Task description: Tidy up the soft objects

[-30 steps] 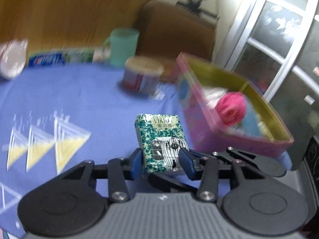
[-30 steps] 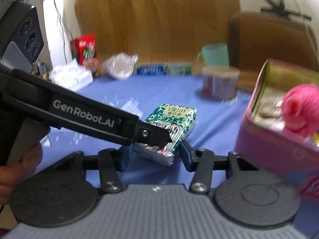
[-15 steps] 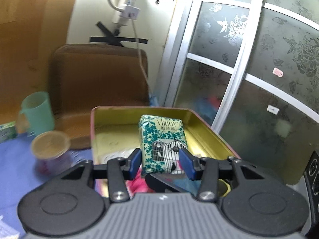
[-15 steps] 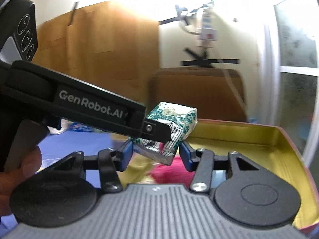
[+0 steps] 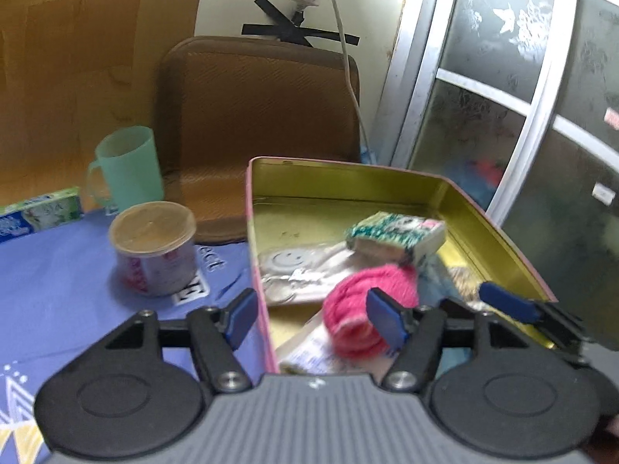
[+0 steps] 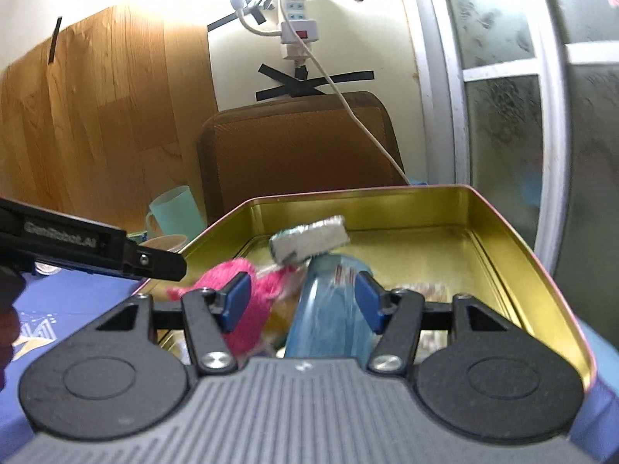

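Note:
The green-and-white tissue pack (image 5: 394, 234) lies tilted and blurred inside the gold-lined tin box (image 5: 348, 164), free of both grippers. It rests above a pink yarn ball (image 5: 359, 309) and a blue packet (image 6: 329, 321). My left gripper (image 5: 314, 321) hovers over the tin's near left wall, its jaws opening with no pad on anything. My right gripper (image 6: 301, 302) hangs over the tin's near end, jaws opening too, the pack (image 6: 309, 241) beyond its pads. A finger of the left gripper (image 6: 154, 261) reaches in from the left.
A smiley-face bag (image 5: 301, 266) lies in the tin. On the blue tablecloth (image 5: 58, 290) to the left stand a lidded can (image 5: 154, 247), a green cup (image 5: 127, 170) and a toothpaste box (image 5: 38, 212). A brown chair (image 5: 263, 116) stands behind, a glass door (image 5: 503, 116) to the right.
Both grippers carried the tissue pack from the table to above the tin. Now both jaws have widened and the pack has dropped out of them into the tin.

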`<state>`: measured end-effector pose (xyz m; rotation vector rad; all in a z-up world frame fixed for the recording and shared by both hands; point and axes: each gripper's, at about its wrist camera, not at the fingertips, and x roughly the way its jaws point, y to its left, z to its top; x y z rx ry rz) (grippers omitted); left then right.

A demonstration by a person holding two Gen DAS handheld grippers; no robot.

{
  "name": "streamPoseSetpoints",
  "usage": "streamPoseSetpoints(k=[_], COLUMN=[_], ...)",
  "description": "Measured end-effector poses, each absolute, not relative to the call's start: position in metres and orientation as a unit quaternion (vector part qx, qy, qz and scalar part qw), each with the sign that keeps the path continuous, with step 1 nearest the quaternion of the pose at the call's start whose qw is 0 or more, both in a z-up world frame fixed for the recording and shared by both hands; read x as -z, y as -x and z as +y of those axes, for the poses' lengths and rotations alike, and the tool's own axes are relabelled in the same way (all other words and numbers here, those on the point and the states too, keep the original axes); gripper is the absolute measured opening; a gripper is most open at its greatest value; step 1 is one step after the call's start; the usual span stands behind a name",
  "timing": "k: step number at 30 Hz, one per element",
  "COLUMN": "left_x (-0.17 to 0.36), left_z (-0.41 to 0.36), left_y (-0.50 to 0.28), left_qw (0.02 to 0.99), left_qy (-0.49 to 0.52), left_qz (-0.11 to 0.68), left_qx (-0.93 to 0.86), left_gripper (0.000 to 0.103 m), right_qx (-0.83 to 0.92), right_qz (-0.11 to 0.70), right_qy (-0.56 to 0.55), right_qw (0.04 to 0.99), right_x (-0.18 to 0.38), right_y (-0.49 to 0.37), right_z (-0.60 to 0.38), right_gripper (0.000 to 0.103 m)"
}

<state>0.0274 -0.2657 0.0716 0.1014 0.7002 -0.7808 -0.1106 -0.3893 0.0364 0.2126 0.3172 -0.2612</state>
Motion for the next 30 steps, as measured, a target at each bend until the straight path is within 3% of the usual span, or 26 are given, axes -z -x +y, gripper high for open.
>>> streamPoseSetpoints(k=[9,11,17,23,30], left_x=[-0.074,-0.075,-0.078,-0.079,-0.078], left_z=[-0.254,-0.248,-0.230,-0.216,-0.205], left_y=[0.008,0.015,0.028,0.033,0.033], left_qw=[0.882,0.886,0.894,0.895,0.902], left_qy=[-0.107,-0.113,-0.117,-0.124,-0.123], left_qz=[0.314,0.309,0.302,0.309,0.308], left_qx=[0.334,0.328,0.310,0.296,0.277], left_gripper=[0.082,0.091,0.103,0.103,0.103], right_qx=[0.137,0.136,0.122,0.116,0.109], right_qz=[0.132,0.129,0.128,0.127,0.128], right_qy=[-0.148,-0.150,-0.168,-0.181,-0.181], right_qw=[0.971,0.971,0.970,0.968,0.969], right_x=[-0.039,-0.041,-0.048,-0.053,-0.056], right_y=[0.139,0.143,0.145,0.145,0.144], right_z=[-0.377,-0.372,-0.361,-0.350,-0.339], right_gripper=[0.062,0.062,0.064,0.073,0.075])
